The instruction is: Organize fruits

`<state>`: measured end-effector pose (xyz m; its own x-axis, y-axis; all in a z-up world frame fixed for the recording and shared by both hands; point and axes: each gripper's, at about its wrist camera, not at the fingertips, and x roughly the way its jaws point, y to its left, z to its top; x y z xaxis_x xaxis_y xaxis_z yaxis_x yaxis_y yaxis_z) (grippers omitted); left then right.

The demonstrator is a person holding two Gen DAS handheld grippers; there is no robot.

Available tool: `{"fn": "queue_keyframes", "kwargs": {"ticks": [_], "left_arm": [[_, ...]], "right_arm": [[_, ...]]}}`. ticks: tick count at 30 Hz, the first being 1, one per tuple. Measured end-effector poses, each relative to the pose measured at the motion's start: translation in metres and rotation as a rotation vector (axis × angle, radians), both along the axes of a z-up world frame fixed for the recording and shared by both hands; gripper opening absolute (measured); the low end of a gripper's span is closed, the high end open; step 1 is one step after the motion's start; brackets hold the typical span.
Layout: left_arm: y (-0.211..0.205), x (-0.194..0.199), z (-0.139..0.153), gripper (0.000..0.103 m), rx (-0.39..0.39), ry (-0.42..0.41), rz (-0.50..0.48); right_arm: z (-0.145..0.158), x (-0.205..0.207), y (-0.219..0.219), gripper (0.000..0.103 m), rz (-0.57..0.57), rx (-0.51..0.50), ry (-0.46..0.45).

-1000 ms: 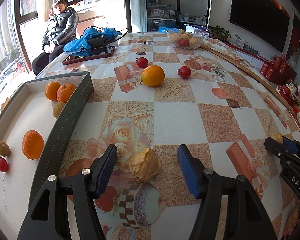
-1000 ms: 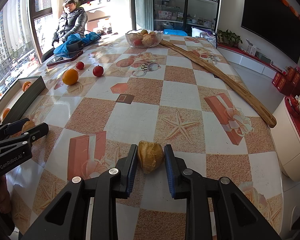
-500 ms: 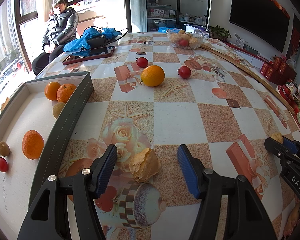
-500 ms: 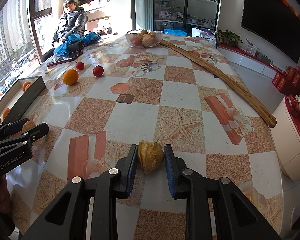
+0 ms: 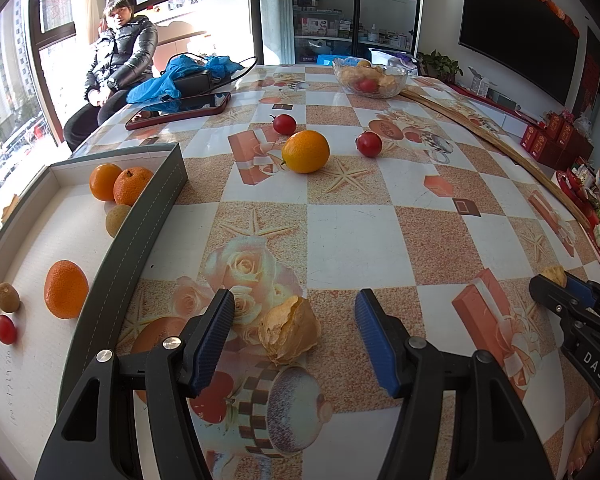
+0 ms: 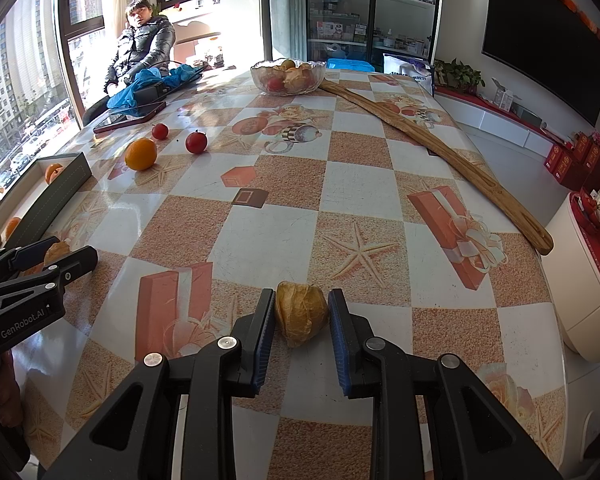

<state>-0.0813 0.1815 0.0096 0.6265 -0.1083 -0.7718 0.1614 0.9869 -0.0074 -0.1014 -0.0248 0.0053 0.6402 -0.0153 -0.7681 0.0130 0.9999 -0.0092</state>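
A checked tablecloth (image 6: 364,184) printed with starfish, roses and gift boxes covers the table. A long wooden board (image 6: 432,140) runs along its right side, one end near the far edge. At the far left lies a red phone (image 5: 180,110), a blue cloth (image 5: 168,80) heaped just behind it with a black box (image 5: 194,78) and cable. A person (image 5: 120,64) in a black puffy jacket sits by the window (image 6: 20,80). Shelves (image 5: 356,12) fill the back wall; a dark screen (image 5: 516,36) hangs right.

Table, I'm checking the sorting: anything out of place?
Yes. An orange and two small red fruits lie loose on the table, outside the tray. A long wooden stick lies along its edge.
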Motion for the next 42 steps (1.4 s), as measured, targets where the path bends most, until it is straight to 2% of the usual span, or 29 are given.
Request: {"fn": "queue_keyframes", "kwargs": {"ticks": [24,26,28,30,32,36,42], "left_arm": [[0.000,-0.004,0.000,0.066,0.005,-0.001,0.015],[-0.001,-0.008,0.000,0.060,0.000,-0.004,0.015],[-0.006,-0.014,0.001,0.034,0.001,-0.014,-0.009],[-0.012,-0.018,0.002,0.024,0.000,-0.013,-0.032],[-0.013,-0.020,0.004,0.024,-0.026,0.010,-0.047],[-0.006,-0.020,0.010,0.024,-0.130,0.083,-0.064],[0.018,-0.031,0.028,0.024,-0.180,0.070,-0.068]], "right_arm": [[0.000,0.000,-0.001,0.028,0.000,0.001,0.000],[0.000,0.000,-0.001,0.028,0.000,0.002,0.000],[0.000,0.000,-0.001,0.028,0.000,0.001,0.000],[0.000,0.000,-0.001,0.028,0.000,0.002,0.000],[0.000,0.000,-0.001,0.028,0.000,0.003,0.000],[0.001,0.000,-0.004,0.028,0.003,0.030,0.003],[0.006,0.000,-0.015,0.027,-0.014,0.128,0.048]]}}
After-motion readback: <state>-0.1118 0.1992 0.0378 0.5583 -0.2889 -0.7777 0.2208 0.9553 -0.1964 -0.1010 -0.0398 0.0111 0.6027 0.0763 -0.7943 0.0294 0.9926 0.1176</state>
